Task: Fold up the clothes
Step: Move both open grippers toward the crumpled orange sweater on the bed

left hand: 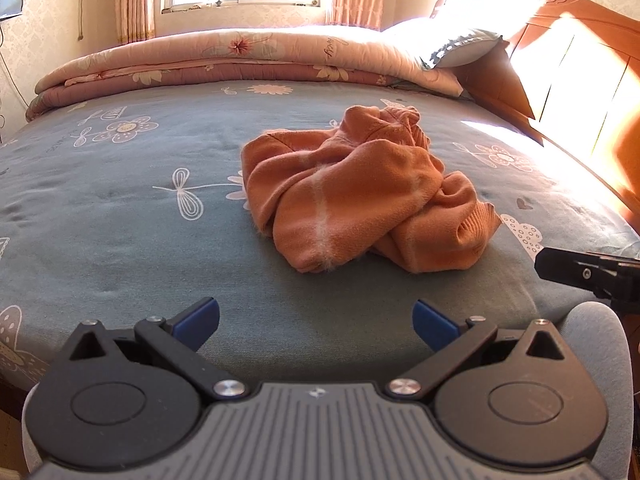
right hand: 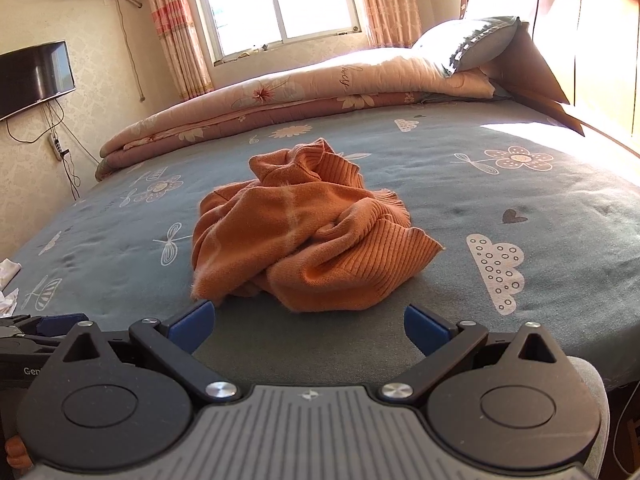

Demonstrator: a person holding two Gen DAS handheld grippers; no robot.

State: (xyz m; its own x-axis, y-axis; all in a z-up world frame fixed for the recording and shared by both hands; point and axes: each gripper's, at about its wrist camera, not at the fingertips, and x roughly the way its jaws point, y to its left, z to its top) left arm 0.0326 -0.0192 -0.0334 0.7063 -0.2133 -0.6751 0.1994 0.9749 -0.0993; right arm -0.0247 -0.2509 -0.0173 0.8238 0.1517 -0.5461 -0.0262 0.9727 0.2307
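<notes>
An orange knitted sweater lies crumpled in a heap on the grey-blue flowered bed sheet. My left gripper stands open near the bed's front edge, a good way short of the heap, with nothing between its blue pads. My right gripper is open too, its blue fingertips just short of the sweater's near hem and touching nothing. The right gripper's black body shows at the right edge of the left wrist view, and the left gripper's body at the lower left of the right wrist view.
A folded pink floral quilt lies along the far side of the bed, with a grey pillow on it. A wooden headboard runs along the right. A wall TV hangs at the left.
</notes>
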